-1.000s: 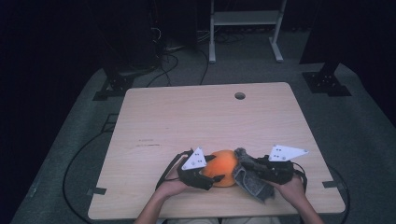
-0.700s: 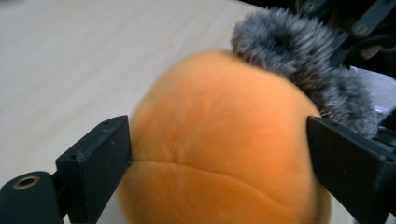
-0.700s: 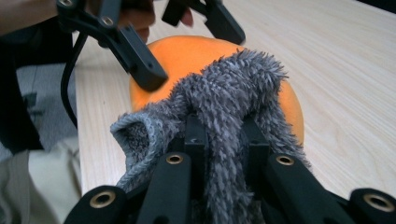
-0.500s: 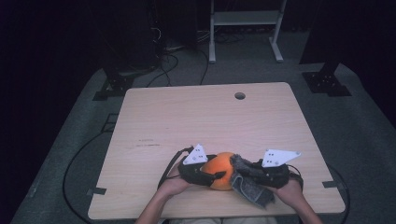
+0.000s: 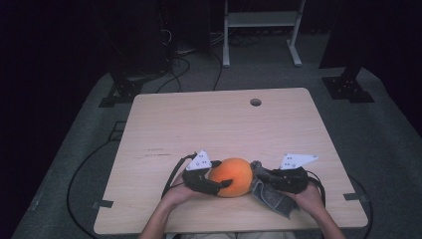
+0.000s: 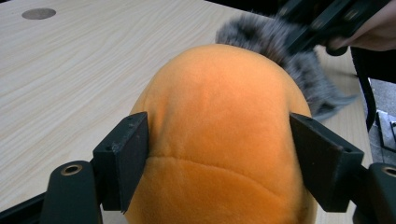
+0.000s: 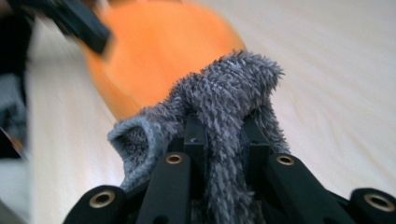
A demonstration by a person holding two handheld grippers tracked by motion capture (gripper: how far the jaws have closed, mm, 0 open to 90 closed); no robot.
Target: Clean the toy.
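Observation:
A round orange plush (image 5: 231,175) (image 6: 219,102) lies near the table's front edge. My left gripper (image 5: 221,177) (image 6: 217,154) straddles it, one pad pressed to each flank. Its jaws have just been opening, with the plush still between them. To the right of the plush, my right gripper (image 5: 259,174) (image 7: 222,135) is shut on a bunch of grey fuzzy cloth (image 5: 271,196) (image 7: 233,88). The cloth's bunched end touches the plush's side. The cloth (image 6: 280,37) also appears behind the plush in the left gripper view, under the right gripper (image 6: 322,23).
The light wooden table (image 5: 224,124) has a round cable hole (image 5: 255,102) near its far edge. Black cables (image 5: 171,177) trail off the table's front. A white metal stand (image 5: 261,20) is on the dark floor beyond.
Half a second ago the plush looked pinched narrower between the left jaws; it is rounder now. The right hand with the grey cloth has shifted slightly beside the plush.

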